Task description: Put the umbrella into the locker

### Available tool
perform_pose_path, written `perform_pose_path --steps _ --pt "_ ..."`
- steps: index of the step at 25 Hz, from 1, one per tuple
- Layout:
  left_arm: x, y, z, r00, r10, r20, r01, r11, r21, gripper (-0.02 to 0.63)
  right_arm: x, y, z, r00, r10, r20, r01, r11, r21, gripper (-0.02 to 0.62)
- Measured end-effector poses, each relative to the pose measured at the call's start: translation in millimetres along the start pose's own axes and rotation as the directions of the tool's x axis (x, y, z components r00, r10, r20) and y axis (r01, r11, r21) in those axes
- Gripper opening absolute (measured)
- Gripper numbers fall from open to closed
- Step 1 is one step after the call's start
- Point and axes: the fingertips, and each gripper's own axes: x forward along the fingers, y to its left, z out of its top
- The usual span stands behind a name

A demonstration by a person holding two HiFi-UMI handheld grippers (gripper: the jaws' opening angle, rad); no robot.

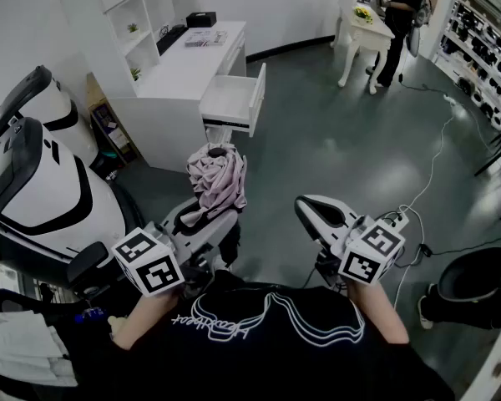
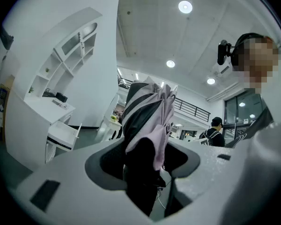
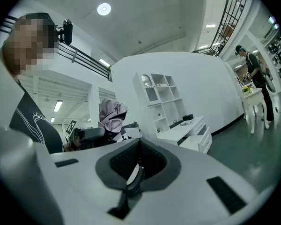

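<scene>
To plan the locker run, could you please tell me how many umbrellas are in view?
1. The folded pink-and-black umbrella stands clamped in the left gripper, canopy end up. Others may be hidden out of sight.

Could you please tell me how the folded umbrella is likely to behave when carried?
The umbrella stands upright in the left gripper, so its core is probably stiff. Its loose pink cloth bunches and hangs, so it will likely flop and may snag. Held low, it could tip.
</scene>
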Motion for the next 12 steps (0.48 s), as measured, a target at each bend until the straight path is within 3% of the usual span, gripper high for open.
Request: perform_pose_path --steps 12 --pt "3 18 0 1.0 0.025 -0.006 -0.025 1.0 0.01 0.221 12 -18 -11 1.0 -0.012 0.011 0.012 1.0 -0.024 0.003"
